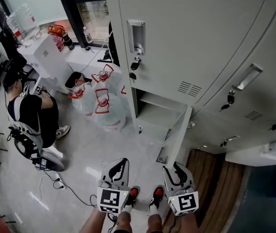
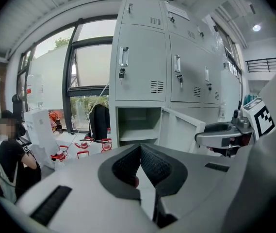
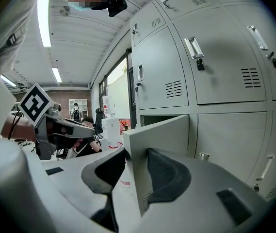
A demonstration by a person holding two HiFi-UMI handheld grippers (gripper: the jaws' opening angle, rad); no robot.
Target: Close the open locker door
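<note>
Asker: Lockers (image 1: 201, 42), big grey bank of them, took up the whole far and right side, yeah? Where was the open one?

Replier: Bottom row, left end of the bank. Its compartment (image 1: 159, 113) sat bare with a shelf inside, and the locker door (image 1: 179, 135) hung off the compartment's right side, swung out toward the near side, wide open.

Asker: Anything else on the floor (image 1: 79, 154)?

Replier: A person (image 1: 31, 110) in a black top sat far over on the left. A bunch of clear water jugs (image 1: 104, 106) with red handles stood between them and the lockers, just left of the open compartment.

Asker: And the claws?

Replier: Both were low and near, side by side. The right gripper (image 3: 135, 154) had the door's free edge between its jaws, pads clamped on either face of the panel. The left gripper (image 2: 140, 149) was just left of it, clear of the door, jaws closed tip to tip on nothing.
</note>
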